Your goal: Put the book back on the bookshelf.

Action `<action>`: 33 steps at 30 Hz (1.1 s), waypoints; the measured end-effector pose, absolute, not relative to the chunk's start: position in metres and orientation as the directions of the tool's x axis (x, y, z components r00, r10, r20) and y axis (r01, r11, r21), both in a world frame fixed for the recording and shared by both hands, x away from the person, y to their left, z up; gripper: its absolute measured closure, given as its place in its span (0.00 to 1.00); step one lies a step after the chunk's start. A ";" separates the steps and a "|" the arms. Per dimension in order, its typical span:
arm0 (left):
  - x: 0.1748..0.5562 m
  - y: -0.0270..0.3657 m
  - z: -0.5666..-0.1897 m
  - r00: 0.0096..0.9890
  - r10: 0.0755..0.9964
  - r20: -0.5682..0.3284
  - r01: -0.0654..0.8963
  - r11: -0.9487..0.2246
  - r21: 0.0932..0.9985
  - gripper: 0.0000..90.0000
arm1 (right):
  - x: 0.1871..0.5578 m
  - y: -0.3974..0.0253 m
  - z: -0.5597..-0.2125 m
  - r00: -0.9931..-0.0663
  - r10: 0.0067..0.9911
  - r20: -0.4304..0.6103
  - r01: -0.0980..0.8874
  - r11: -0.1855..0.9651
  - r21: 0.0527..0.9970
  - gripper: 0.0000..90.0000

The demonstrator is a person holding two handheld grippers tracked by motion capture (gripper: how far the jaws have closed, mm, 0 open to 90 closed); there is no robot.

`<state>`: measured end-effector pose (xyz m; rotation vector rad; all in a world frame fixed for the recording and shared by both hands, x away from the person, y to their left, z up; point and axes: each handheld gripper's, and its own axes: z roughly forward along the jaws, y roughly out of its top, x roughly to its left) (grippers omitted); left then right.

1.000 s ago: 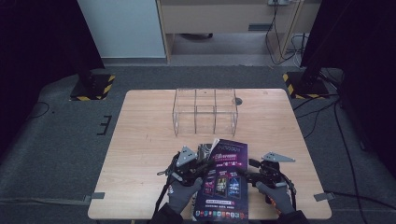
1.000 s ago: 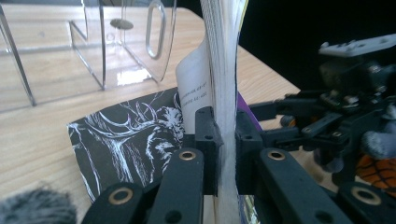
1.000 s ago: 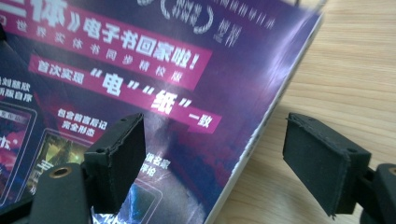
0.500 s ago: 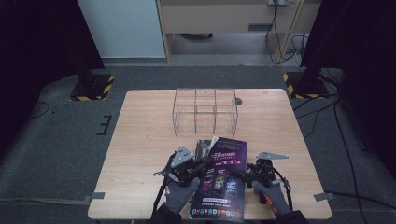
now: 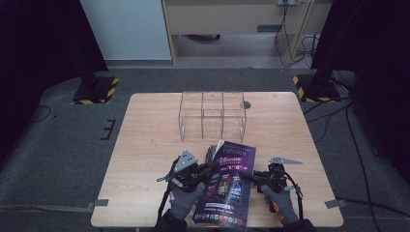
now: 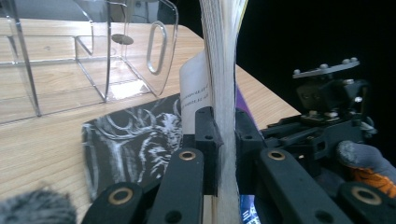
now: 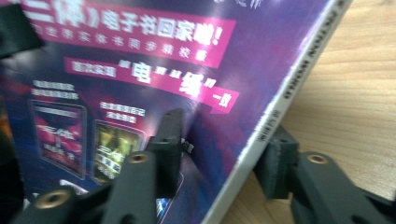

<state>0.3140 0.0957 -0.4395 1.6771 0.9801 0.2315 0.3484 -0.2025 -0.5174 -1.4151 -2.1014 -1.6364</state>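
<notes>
A magazine (image 5: 227,186) with a purple cover is held up off the table between both grippers, near the front edge. My left gripper (image 5: 205,170) is shut on its page edge; in the left gripper view the jaws pinch the white pages (image 6: 223,93) tightly. My right gripper (image 5: 247,177) grips the spine side. In the right gripper view one jaw lies on the purple cover (image 7: 140,70) and the other sits under the spine. A dark book (image 6: 135,140) with a white drawing lies flat under the magazine's far end.
A clear acrylic organizer (image 5: 212,116) with several compartments stands mid-table beyond the magazine, its handle slot (image 6: 158,46) close ahead in the left gripper view. Bare wood table (image 5: 145,140) lies to the left and right. Gloved hands hold both grippers.
The magazine and both grippers have drifted slightly left and toward the near edge. Both grips are unchanged.
</notes>
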 end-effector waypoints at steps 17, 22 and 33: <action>0.324 0.108 -0.449 0.599 0.730 -0.327 0.505 -0.028 0.863 0.92 | 0.345 -0.207 -0.503 -0.551 0.537 0.639 0.736 -0.048 0.675 0.87; 0.328 0.114 -0.453 0.585 0.737 -0.338 0.521 -0.022 0.853 0.91 | 0.344 -0.210 -0.495 -0.558 0.521 0.646 0.729 -0.064 0.682 0.89; 0.334 0.126 -0.461 0.559 0.755 -0.343 0.549 -0.027 0.835 0.79 | 0.342 -0.212 -0.477 -0.597 0.496 0.630 0.698 -0.067 0.713 0.92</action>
